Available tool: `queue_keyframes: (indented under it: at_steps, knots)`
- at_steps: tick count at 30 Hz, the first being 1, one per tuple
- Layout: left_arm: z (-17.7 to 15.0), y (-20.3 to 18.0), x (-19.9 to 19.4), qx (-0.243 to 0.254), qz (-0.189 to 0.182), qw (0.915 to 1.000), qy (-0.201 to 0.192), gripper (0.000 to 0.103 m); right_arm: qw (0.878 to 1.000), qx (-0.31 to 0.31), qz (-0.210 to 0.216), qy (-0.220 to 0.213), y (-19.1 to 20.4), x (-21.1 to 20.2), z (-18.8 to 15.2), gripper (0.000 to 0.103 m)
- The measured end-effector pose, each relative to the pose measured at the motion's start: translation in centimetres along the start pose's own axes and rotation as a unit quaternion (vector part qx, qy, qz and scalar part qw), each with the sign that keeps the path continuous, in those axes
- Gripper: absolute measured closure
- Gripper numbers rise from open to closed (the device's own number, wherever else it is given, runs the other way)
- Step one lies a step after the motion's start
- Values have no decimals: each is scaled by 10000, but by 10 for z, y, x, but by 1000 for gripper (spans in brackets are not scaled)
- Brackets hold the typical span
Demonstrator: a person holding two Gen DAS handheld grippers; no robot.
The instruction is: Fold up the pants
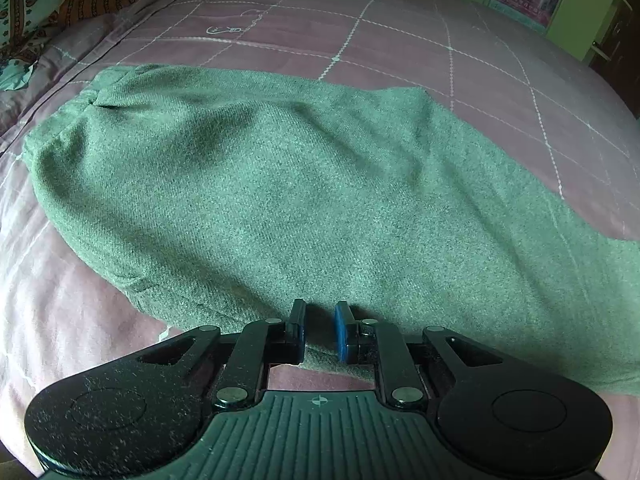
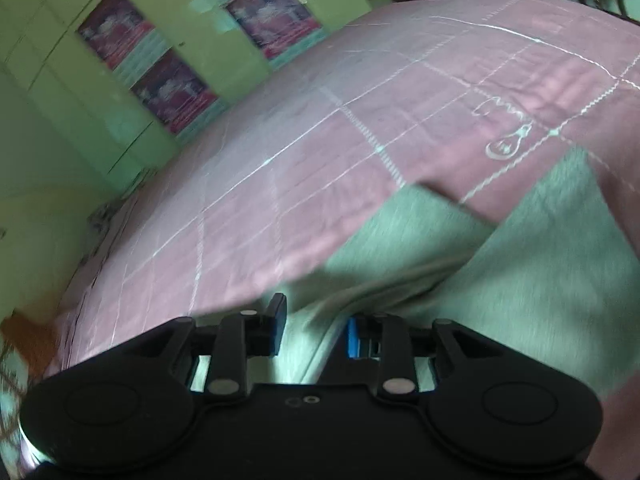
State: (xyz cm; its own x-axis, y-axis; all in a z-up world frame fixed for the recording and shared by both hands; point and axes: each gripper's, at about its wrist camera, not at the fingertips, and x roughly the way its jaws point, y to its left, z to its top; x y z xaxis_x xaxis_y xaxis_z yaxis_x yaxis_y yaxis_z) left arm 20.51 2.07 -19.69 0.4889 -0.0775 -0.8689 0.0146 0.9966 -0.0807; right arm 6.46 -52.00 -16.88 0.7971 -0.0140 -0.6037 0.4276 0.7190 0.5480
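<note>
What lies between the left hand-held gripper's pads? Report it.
Left wrist view: the near edge of the green pants lies between the left hand-held gripper pads, over the pink bedspread.

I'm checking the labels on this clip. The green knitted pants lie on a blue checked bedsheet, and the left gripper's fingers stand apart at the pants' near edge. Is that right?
Not quite: the checked bedsheet is pink with white grid lines, not blue, as the left wrist view shows. The rest holds: the green knitted pants lie on it, and the left gripper has its fingers apart at the pants' near edge.
</note>
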Motion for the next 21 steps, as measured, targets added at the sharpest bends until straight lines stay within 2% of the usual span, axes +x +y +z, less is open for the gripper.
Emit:
queue_keyframes:
  at_steps: [3, 4, 5, 6, 7, 9, 11, 13, 15, 17, 19, 21]
  knots:
    - [-1, -1, -1, 38, 36, 10000, -13, 87, 9992, 253, -288, 105, -18, 27, 19, 71]
    - [-1, -2, -1, 56, 55, 10000, -13, 87, 9985, 390, -344, 182, -26, 35, 22, 75]
    - [-1, -2, -1, 67, 71, 10000, -11, 87, 9976, 486, -432, 241, -31, 44, 25, 85]
    - [-1, -3, 0, 72, 83, 9999, -7, 87, 9973, 453, -544, 211, -30, 47, 27, 88]
    - [-1, -3, 0, 75, 91, 9999, -3, 87, 9981, 278, -545, 84, -24, 44, 30, 91]
    - [0, -4, 0, 93, 93, 9999, -3, 87, 9970, -399, -459, -482, 4, 19, 36, 93]
    - [0, -4, 1, 101, 85, 9999, -9, 87, 9875, -1155, -304, -1030, 33, -15, 36, 94]
    - [-1, -3, 1, 90, 76, 9999, -25, 87, 9816, -1384, -140, -1310, 38, -43, 31, 94]
    - [-1, -3, 0, 114, 78, 9999, -46, 87, 9834, -1314, -236, -1226, 22, -58, 19, 94]
    - [-2, -3, 0, 130, 76, 9999, -62, 87, 9862, -1234, -588, -937, -7, -54, 3, 94]
    - [-3, -4, -1, 182, 88, 9998, -68, 87, 9918, -749, -875, -547, -46, -45, -15, 94]
    - [-3, -5, -1, 196, 99, 9997, -58, 87, 9910, -408, -1248, -278, -76, -38, -29, 94]
